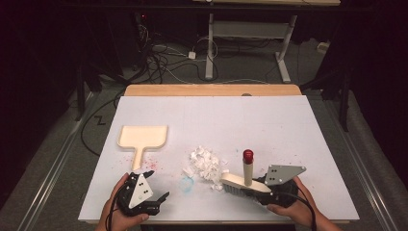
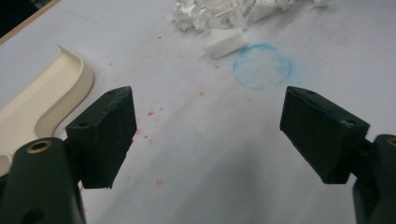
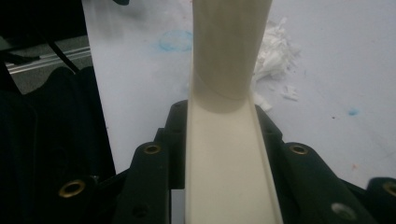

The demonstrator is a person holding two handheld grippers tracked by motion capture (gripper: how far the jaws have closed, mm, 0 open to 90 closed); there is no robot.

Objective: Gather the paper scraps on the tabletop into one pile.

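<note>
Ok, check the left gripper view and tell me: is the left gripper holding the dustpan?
No, the left gripper has its jaws wide apart over bare table, and the cream dustpan lies off to the side, untouched.

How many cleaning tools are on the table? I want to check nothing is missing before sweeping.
2. The brush is at the near right, clamped in the right tongs, beside the paper scraps. The dustpan lies flat at the left, beyond the open left tongs.

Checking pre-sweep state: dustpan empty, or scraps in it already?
Empty. The dustpan tray shows bare cream; the paper scraps lie heaped on the table, apart from it.
</note>
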